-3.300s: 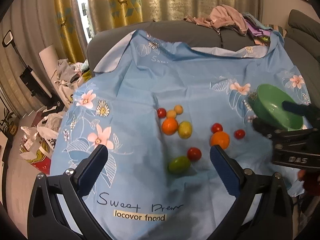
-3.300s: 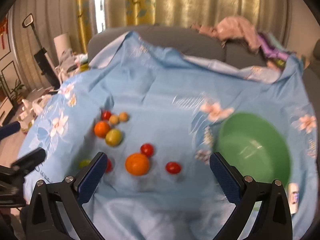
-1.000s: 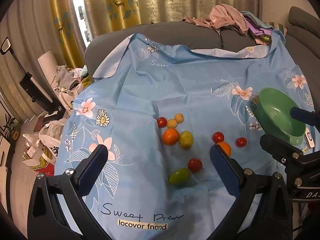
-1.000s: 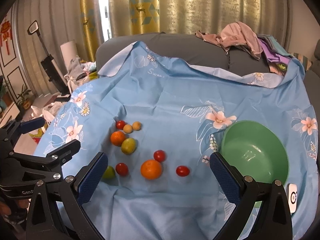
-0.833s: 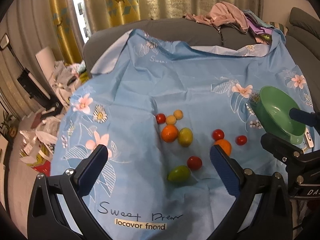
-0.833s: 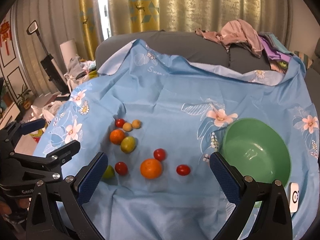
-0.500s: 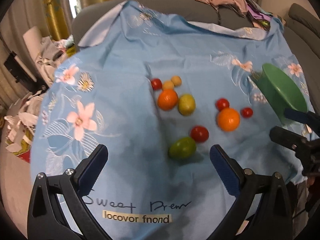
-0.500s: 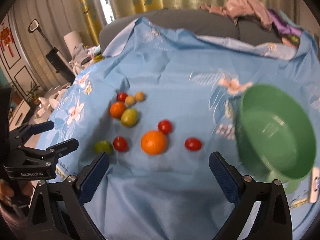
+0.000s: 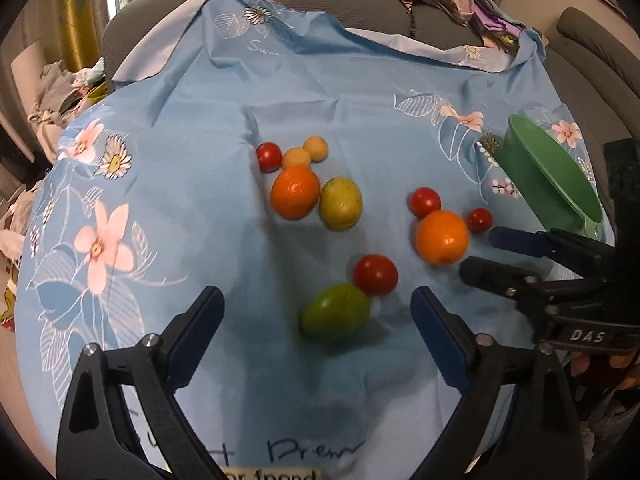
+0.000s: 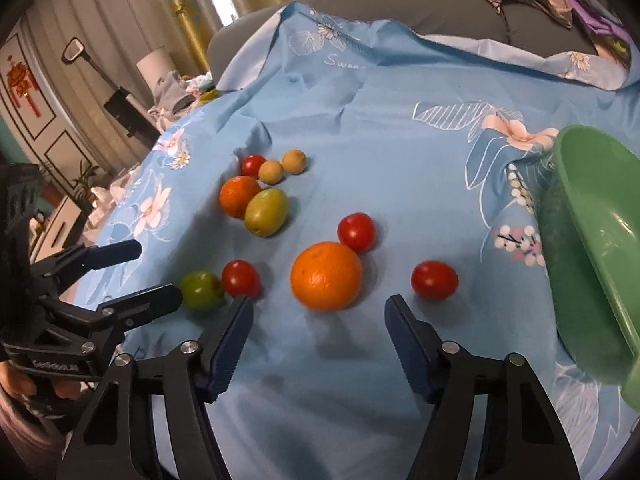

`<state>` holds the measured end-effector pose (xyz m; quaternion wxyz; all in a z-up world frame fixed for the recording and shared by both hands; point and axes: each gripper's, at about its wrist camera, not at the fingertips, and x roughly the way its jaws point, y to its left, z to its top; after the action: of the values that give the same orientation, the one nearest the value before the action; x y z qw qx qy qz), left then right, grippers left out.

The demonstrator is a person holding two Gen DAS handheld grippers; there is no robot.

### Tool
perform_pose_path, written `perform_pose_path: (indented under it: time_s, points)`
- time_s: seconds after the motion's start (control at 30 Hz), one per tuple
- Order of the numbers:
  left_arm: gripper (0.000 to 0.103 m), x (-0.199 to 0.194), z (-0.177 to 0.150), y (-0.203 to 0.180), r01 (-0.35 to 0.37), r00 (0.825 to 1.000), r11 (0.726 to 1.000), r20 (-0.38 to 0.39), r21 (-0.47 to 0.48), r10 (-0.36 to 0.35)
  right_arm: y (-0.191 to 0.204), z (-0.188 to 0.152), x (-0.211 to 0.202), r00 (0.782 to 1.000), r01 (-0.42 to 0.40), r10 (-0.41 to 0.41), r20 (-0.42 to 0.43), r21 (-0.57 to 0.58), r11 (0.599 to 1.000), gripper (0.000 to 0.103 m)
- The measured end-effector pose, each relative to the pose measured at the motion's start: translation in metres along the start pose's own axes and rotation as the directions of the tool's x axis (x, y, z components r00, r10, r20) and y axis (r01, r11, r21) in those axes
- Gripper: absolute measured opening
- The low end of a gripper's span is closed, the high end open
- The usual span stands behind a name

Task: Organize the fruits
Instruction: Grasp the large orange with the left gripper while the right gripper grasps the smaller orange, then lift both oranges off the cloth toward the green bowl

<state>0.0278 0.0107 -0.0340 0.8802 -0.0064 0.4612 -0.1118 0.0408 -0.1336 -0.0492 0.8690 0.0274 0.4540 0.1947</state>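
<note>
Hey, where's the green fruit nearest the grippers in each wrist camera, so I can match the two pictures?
Left wrist view: the green fruit lies low in the middle, between the left gripper's closing fingers, untouched.
Right wrist view: the same fruit sits at lower left, outside the right gripper.
Shared landmark: the red tomato right beside it.

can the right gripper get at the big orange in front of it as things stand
Probably yes. The right gripper sits just short of the orange, its jaws closing with nothing between them yet. A red tomato touches the orange's far side, and bare blue cloth lies on the near side.
</note>
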Motion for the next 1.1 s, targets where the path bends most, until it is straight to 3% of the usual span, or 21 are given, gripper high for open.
perform_pose_path:
  time_s: [0.13,0.3,0.37,0.43,0.73,0.83,0.9,1.0,1.1]
  points:
    - [0.089,0.009,0.008,0.006,0.029,0.999,0.999,-0.017,-0.017,-0.03,-0.001,0.004,0.006,1.0,-0.011,0.011,-0.006,-0.011,1.0,0.07]
    - [0.075,0.023,0.035,0.014,-0.019,1.0,1.0,0.018,-0.011,0.019,-0.003,0.008,0.014,1.0,-0.001,0.001,-0.015,-0.009,1.0,0.07]
    - [0.069,0.033,0.043,0.014,-0.064,0.998,0.998,0.012,0.025,0.064,-0.002,0.01,0.017,1.0,-0.011,0.01,-0.022,-0.018,1.0,0.062]
    - [0.061,0.039,0.047,0.016,-0.082,0.997,0.995,0.01,0.06,0.082,0.0,0.01,0.019,1.0,-0.01,0.01,-0.023,-0.03,1.0,0.062]
    - [0.05,0.059,0.058,0.01,-0.137,0.99,0.966,0.011,0.218,0.137,0.0,0.012,0.028,0.999,-0.016,0.014,-0.045,-0.044,0.999,0.061]
    - [0.038,0.061,0.06,0.004,-0.125,0.992,0.955,0.009,0.27,0.128,-0.001,0.014,0.031,0.999,-0.01,0.008,-0.05,-0.044,0.999,0.061]
    - [0.038,0.065,0.061,0.0,-0.114,0.993,0.946,-0.005,0.304,0.122,-0.001,0.015,0.031,0.999,-0.012,0.01,-0.052,-0.042,0.999,0.061]
    - [0.04,0.079,0.063,0.006,-0.069,0.992,0.956,-0.079,0.287,0.095,-0.003,0.014,0.033,0.998,-0.014,0.012,-0.055,-0.036,0.999,0.061]
    - [0.037,0.086,0.06,0.007,-0.06,0.991,0.959,-0.097,0.276,0.09,-0.004,0.015,0.033,0.998,-0.017,0.015,-0.054,-0.03,0.999,0.061]
